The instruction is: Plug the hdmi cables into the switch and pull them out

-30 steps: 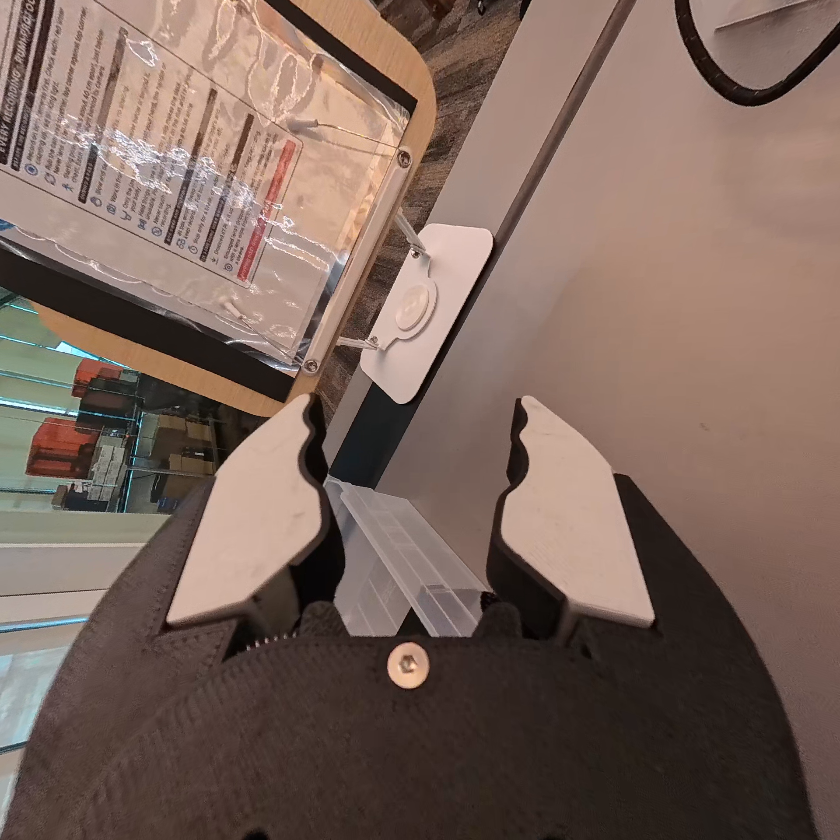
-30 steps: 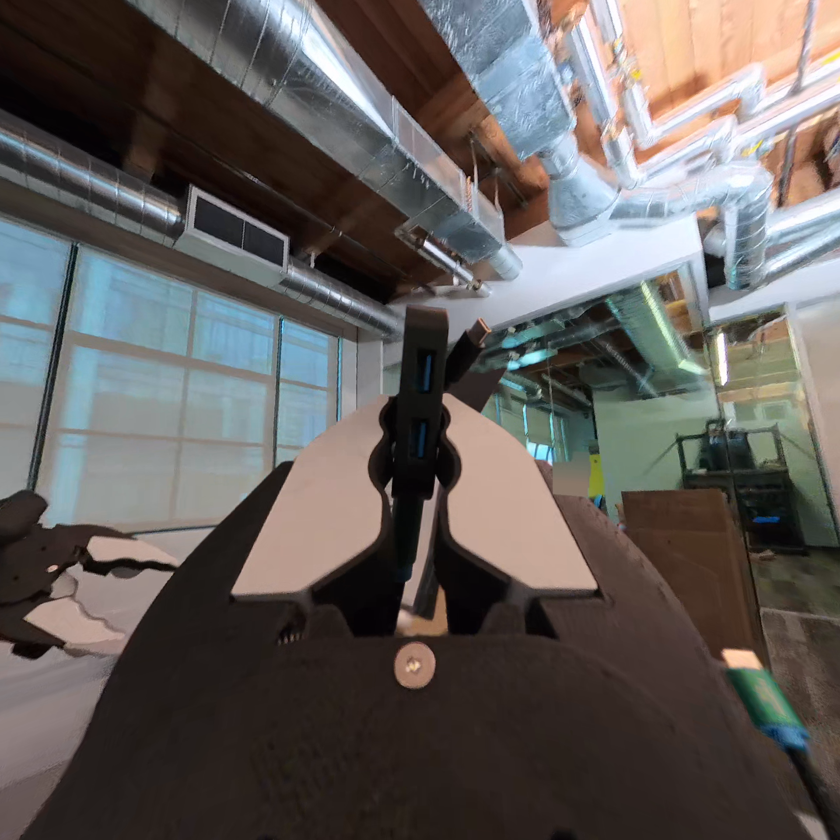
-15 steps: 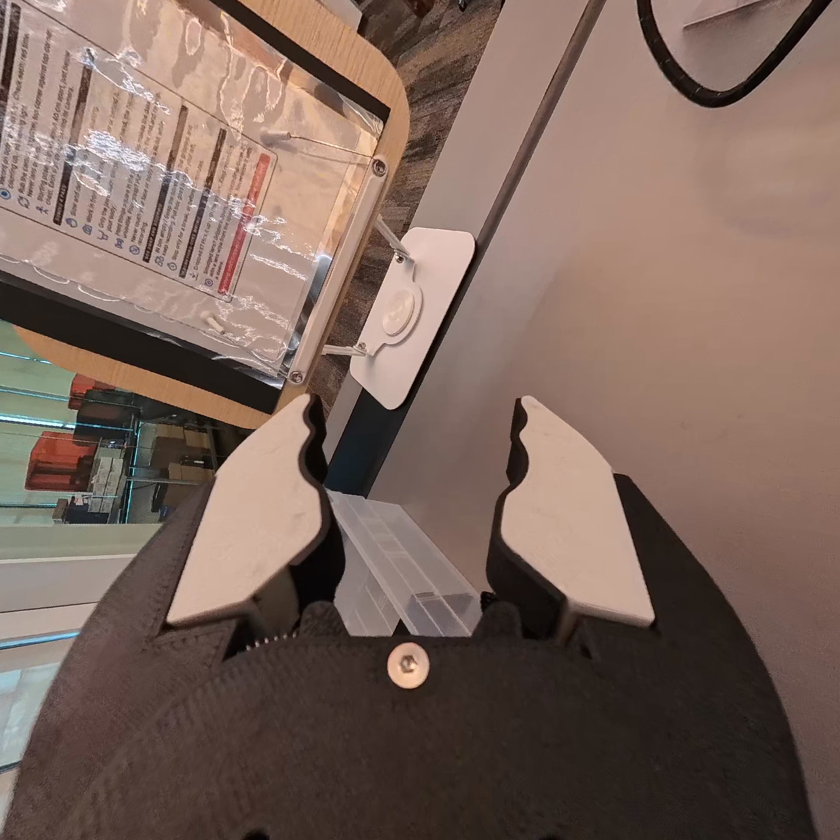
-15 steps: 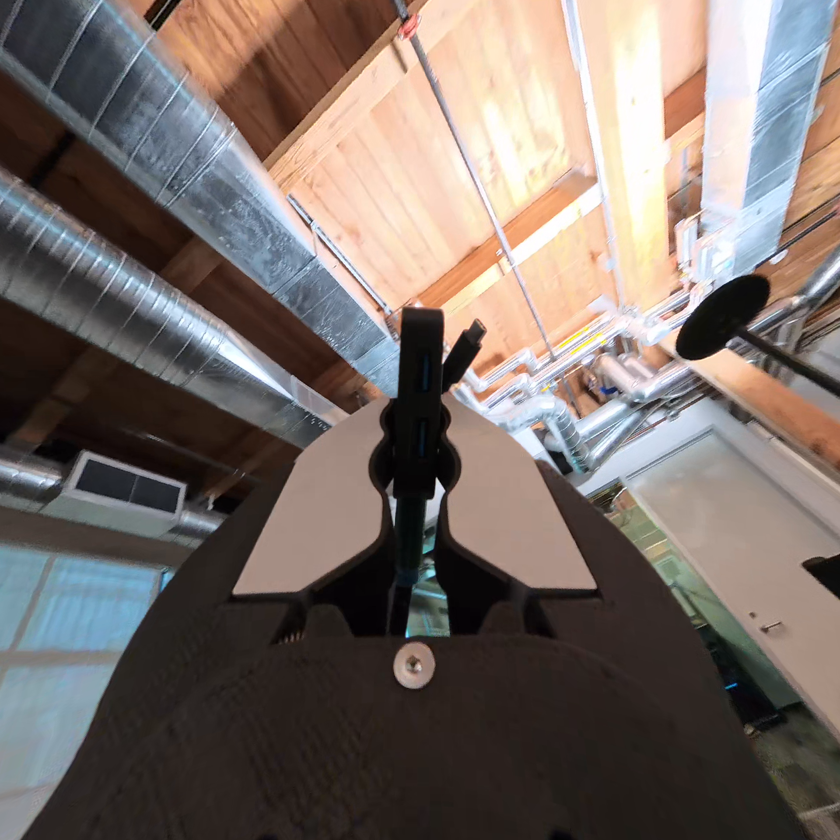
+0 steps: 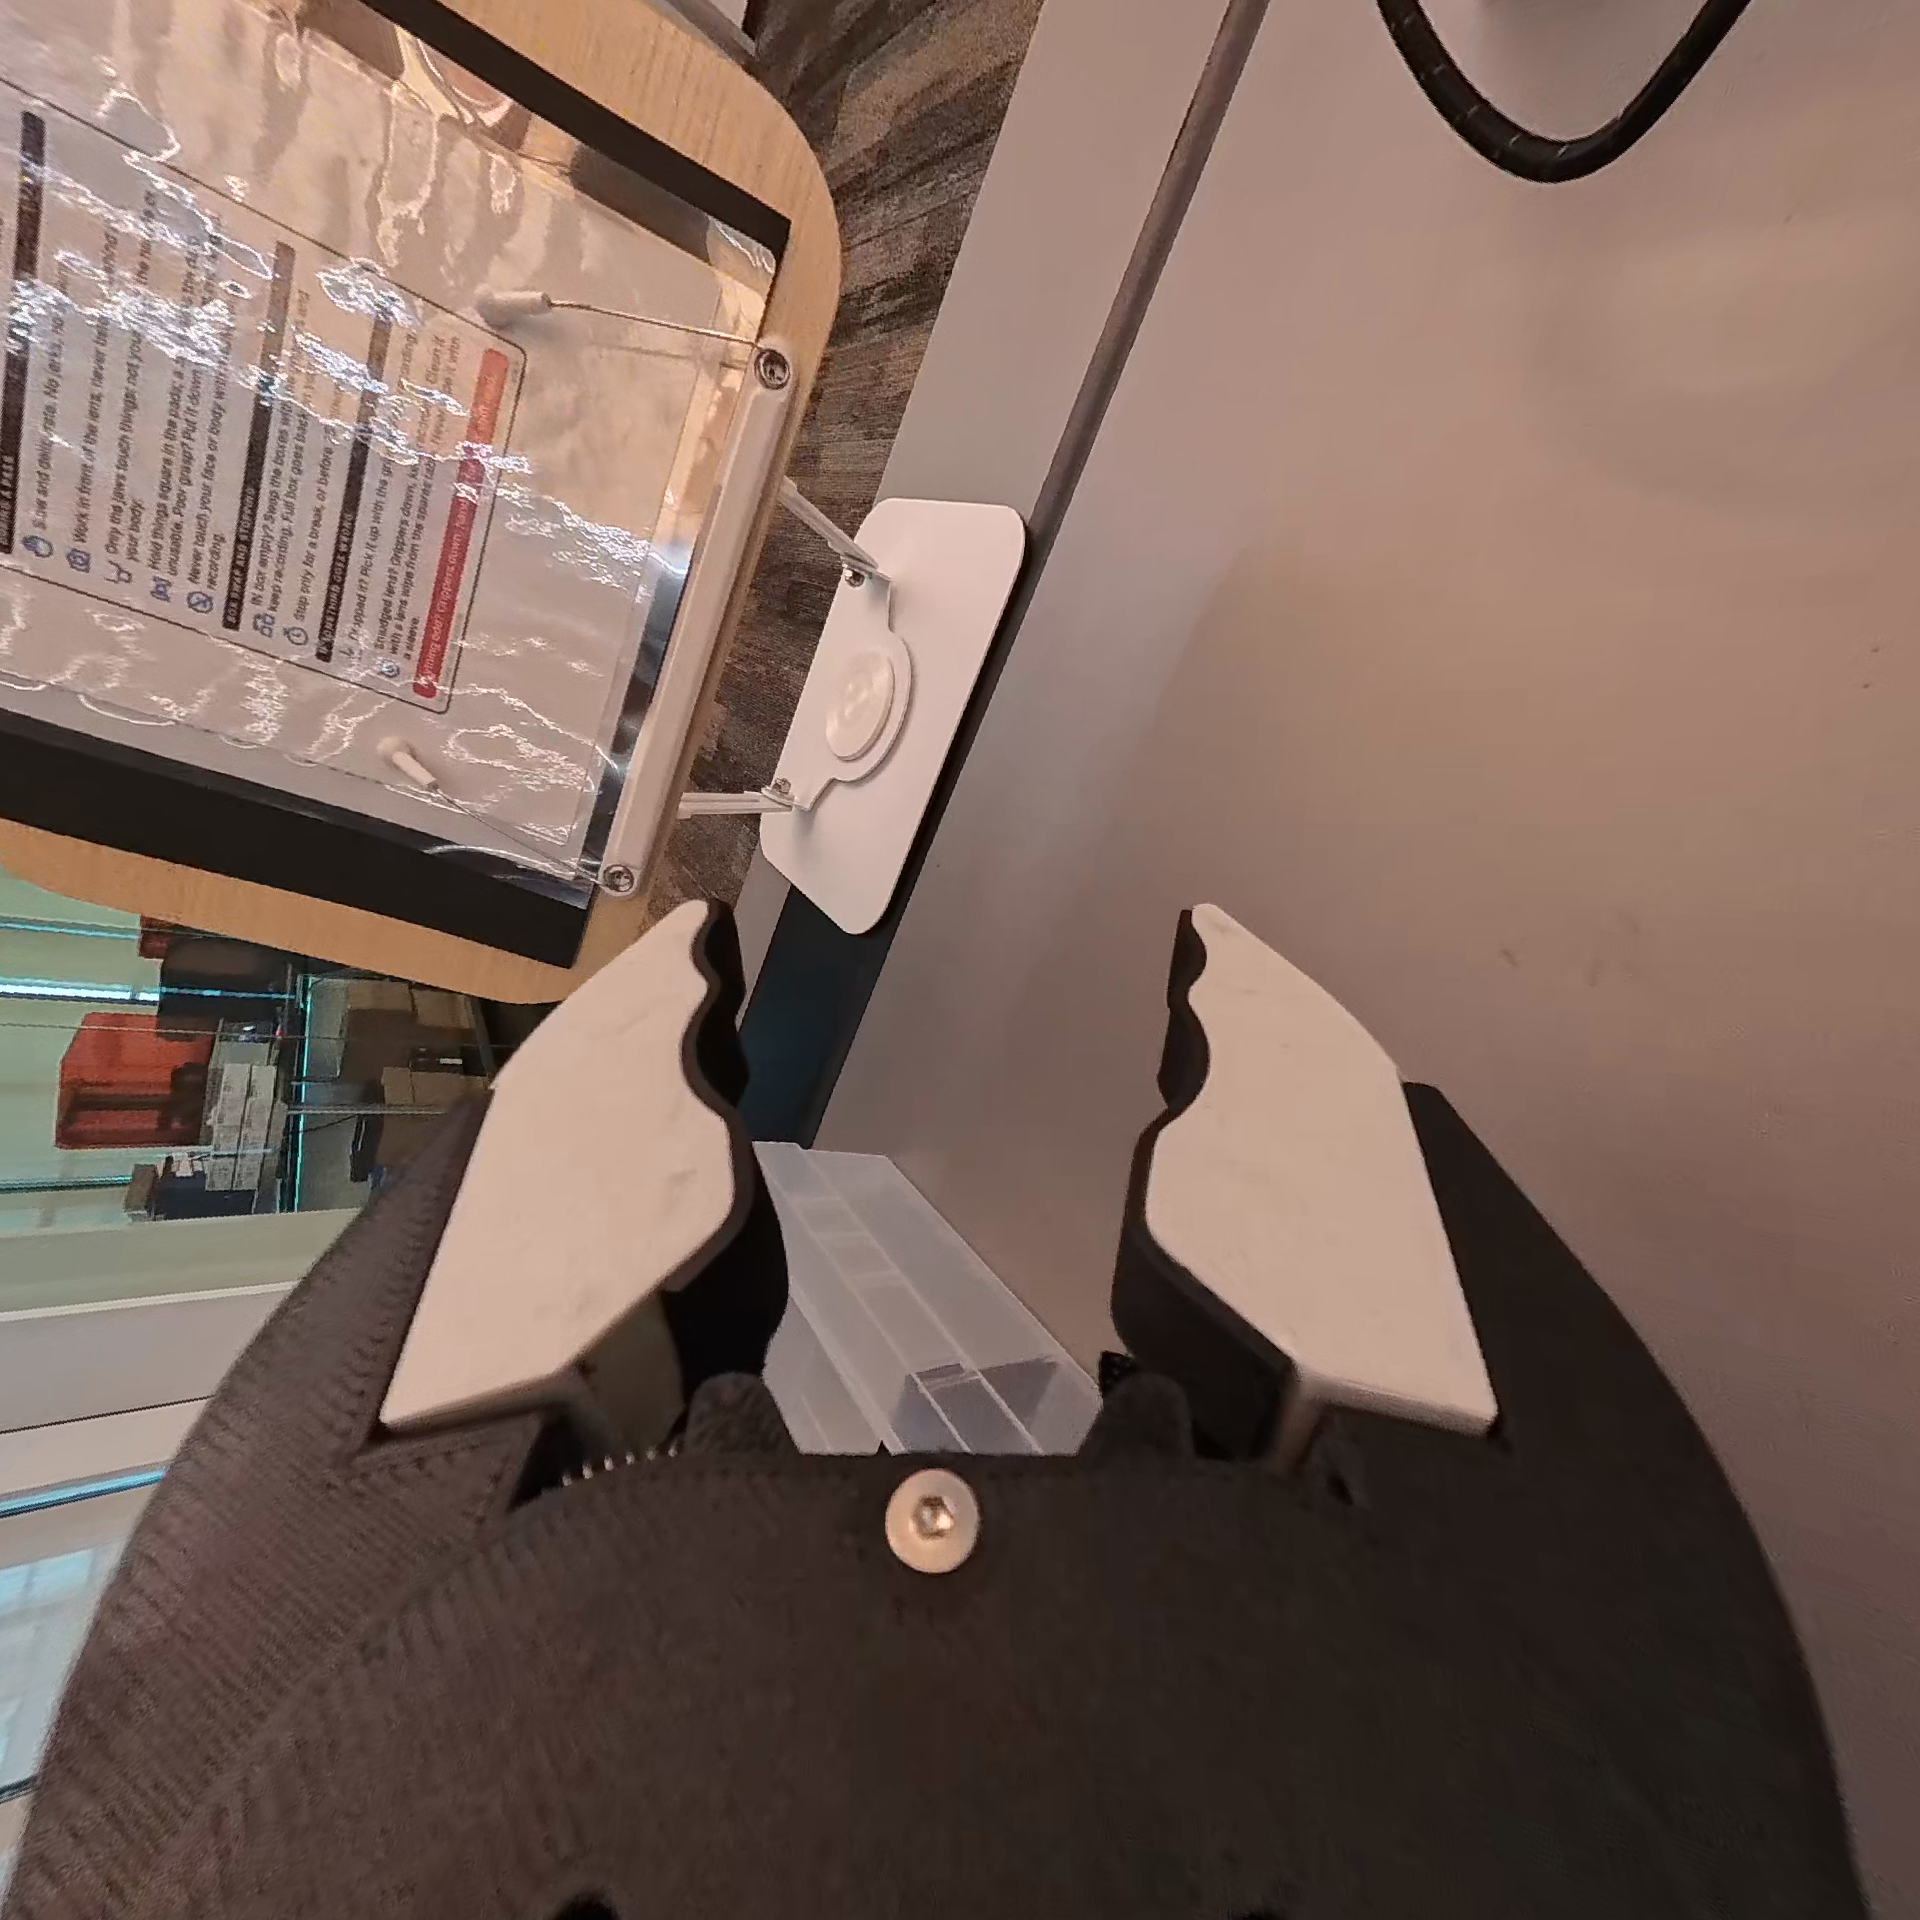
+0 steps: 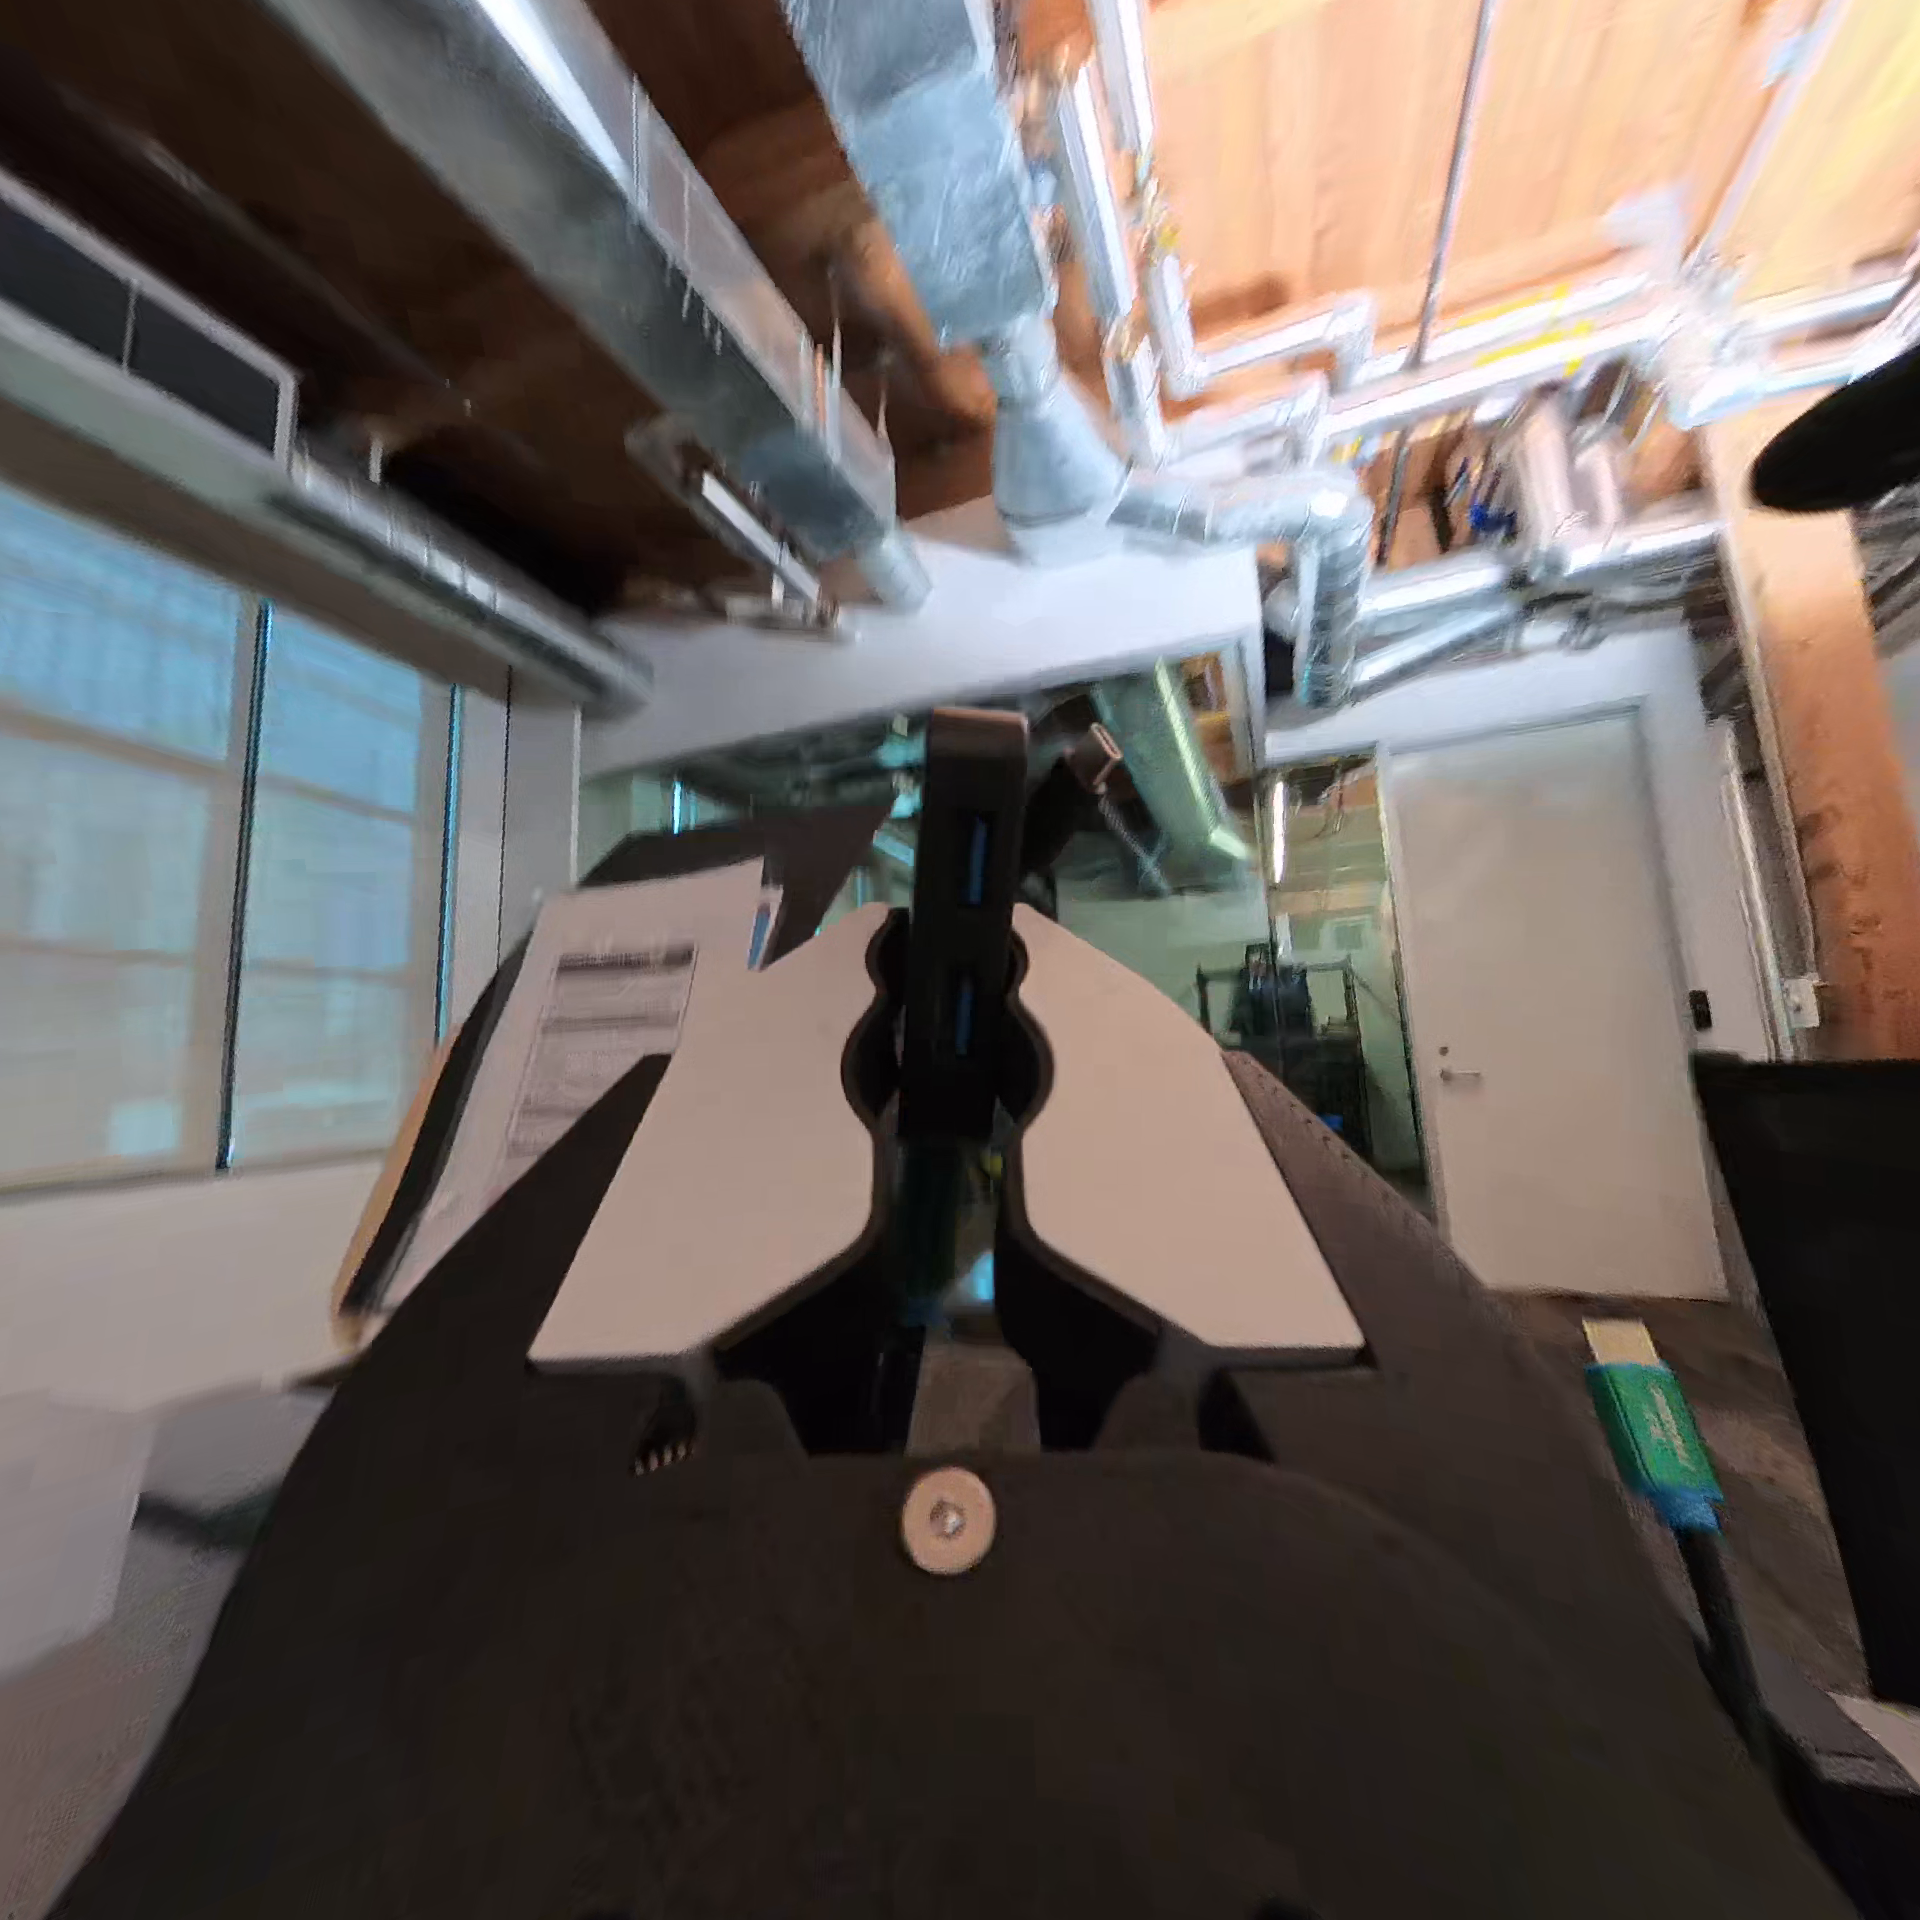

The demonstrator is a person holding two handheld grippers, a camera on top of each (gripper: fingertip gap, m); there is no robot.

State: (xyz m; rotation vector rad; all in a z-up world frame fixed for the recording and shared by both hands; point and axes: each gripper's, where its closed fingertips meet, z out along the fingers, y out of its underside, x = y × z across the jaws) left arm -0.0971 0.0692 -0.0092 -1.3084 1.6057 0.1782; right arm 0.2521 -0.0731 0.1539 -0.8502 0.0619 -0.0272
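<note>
Black and slim, the switch [image 6: 961,935] stays clamped upright in your right gripper [image 6: 951,930], which has tilted down from the ceiling toward a white door [image 6: 1538,997]. Your left gripper [image 5: 951,935] stays spread, empty. A green-shelled HDMI plug [image 6: 1647,1439] carries unreadable lettering.

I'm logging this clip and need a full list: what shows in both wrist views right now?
Switch: one, black with blue ports, upright in the right tool.
HDMI plug: one, green, low right, unplugged.
Short cable end: one, dark, beside the switch top.
Black cable: one loop, top of left view.
Instruction sheet: one, laminated, on a wooden board.
White mount plate: one, on the grey panel.
Clear plastic box: one, between the left tool's fingers, untouched.
Ducts, windows, white door: background.
Left tool: open, empty.
Right tool: shut on the switch.
</note>
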